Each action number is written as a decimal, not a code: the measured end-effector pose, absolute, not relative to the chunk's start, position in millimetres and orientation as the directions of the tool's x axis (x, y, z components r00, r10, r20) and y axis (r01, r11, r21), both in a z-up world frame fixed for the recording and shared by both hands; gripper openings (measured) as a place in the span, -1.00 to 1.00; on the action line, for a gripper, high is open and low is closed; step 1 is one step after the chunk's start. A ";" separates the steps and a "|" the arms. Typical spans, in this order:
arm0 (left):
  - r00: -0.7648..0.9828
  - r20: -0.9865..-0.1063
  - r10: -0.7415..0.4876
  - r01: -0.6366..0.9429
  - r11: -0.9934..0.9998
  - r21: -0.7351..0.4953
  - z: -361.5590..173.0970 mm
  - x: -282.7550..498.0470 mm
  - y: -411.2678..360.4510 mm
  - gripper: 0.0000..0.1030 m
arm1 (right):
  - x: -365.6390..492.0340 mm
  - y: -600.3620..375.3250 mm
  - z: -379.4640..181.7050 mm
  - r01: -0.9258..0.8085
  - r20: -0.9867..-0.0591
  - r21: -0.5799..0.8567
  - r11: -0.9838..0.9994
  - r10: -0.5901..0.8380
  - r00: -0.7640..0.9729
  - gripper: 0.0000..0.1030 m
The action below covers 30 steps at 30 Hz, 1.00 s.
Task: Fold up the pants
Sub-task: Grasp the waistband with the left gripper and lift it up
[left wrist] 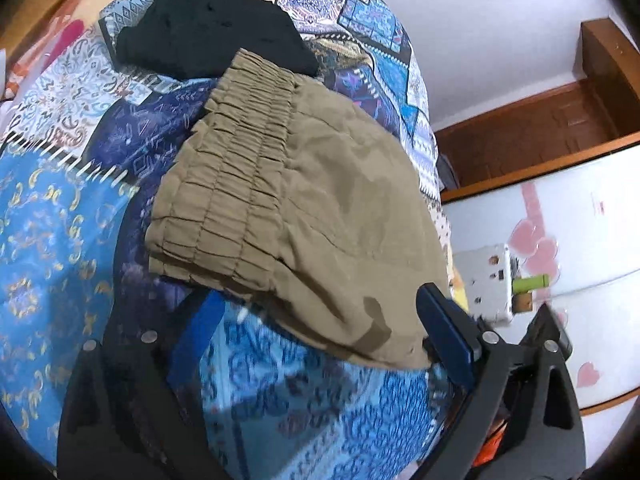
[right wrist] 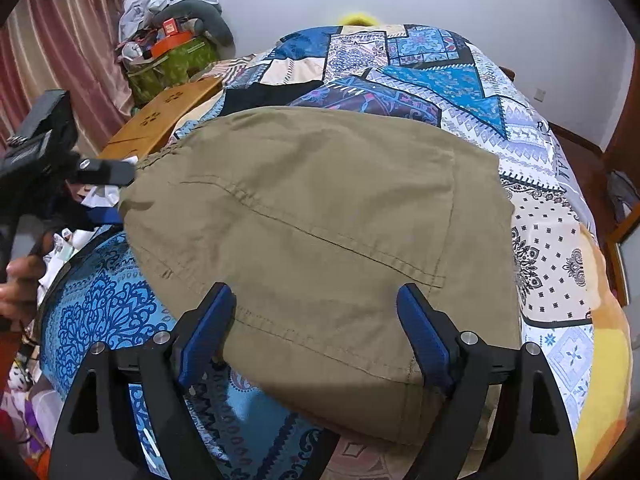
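A bed covered with a blue, white and cream patchwork-print quilt [right wrist: 460, 92] fills both views, set in a room with white walls, pink striped curtains [right wrist: 52, 40] at far left and a heap of bags and boxes [right wrist: 172, 40] in the far-left corner; a low wooden board with paw-shaped cutouts [right wrist: 160, 120] lies at the bed's left edge. The khaki cotton pants [right wrist: 320, 232], folded into a compact bundle with a gathered elastic waistband [left wrist: 236, 168] on the left side, rest on the middle of the quilt, and a black folded garment [left wrist: 208, 20] lies just beyond them, touching the waistband end. The right tool [right wrist: 316, 332] sits low at the near edge of the pants, its blue-padded fingers [right wrist: 424, 340] spread wide with the cloth's near hem between them, not pinched. The left tool [left wrist: 320, 320] comes in from the left side at the pants' near edge, likewise spread, one blue pad [left wrist: 444, 328] beside the fabric's corner and the other blurred beneath the waistband.
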<state>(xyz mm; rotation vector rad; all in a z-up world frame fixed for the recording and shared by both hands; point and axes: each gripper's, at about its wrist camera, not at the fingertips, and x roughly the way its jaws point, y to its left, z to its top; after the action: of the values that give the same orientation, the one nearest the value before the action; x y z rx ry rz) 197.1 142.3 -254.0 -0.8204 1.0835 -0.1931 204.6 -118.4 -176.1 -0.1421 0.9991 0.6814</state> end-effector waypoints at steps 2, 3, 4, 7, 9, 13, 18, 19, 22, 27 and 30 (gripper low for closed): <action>0.496 -0.721 -0.484 -0.255 0.712 -0.654 -254.3 202.9 142.6 0.74 | 203.6 -117.6 -176.2 -0.588 -0.810 0.191 0.786 0.465 0.357 0.63; 0.499 -0.734 -0.460 -0.267 0.724 -0.636 -254.2 204.8 142.1 0.56 | 203.2 -117.7 -176.3 -0.589 -0.809 0.192 0.785 0.466 0.358 0.63; 0.500 -0.746 -0.440 -0.279 0.734 -0.619 -255.0 207.2 141.6 0.44 | 203.0 -118.0 -176.4 -0.590 -0.808 0.194 0.784 0.469 0.357 0.63; 0.513 -0.770 -0.381 -0.331 0.739 -0.586 -256.3 211.7 144.9 0.00 | 203.7 -118.8 -176.5 -0.589 -0.807 0.201 0.783 0.473 0.353 0.63; 0.525 -0.784 -0.331 -0.345 0.759 -0.552 -254.3 213.6 143.4 -0.18 | 203.4 -119.3 -176.4 -0.585 -0.806 0.202 0.785 0.473 0.356 0.63; 0.551 -0.808 -0.209 -0.324 0.838 -0.438 -241.5 209.8 131.8 -0.37 | 204.6 -120.6 -174.6 -0.573 -0.806 0.216 0.790 0.476 0.352 0.62; 0.618 -0.786 0.004 -0.274 0.938 -0.211 -203.6 185.3 109.2 -0.42 | 204.4 -131.7 -166.1 -0.551 -0.793 0.278 0.787 0.512 0.330 0.55; 0.632 -0.773 0.044 -0.268 0.949 -0.166 -197.1 179.8 105.9 -0.43 | 203.6 -133.7 -164.7 -0.552 -0.791 0.278 0.787 0.513 0.333 0.55; 0.673 -0.705 0.224 -0.293 0.956 0.024 -174.8 161.4 97.6 -0.48 | 200.5 -141.1 -163.7 -0.538 -0.801 0.258 0.803 0.489 0.345 0.55; 0.716 -0.576 0.395 -0.344 0.917 0.201 -142.6 135.9 92.9 -0.51 | 192.3 -159.4 -168.4 -0.511 -0.806 0.270 0.816 0.482 0.343 0.55; 0.743 -0.533 0.405 -0.326 0.914 0.240 -132.1 134.1 80.7 -0.52 | 188.7 -167.5 -169.9 -0.495 -0.804 0.271 0.826 0.477 0.355 0.55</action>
<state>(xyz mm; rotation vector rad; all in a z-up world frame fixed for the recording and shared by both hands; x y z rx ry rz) 134.1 80.7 -132.1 0.1341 0.6138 0.4016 188.7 -167.5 -169.9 -0.0199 1.0321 0.6276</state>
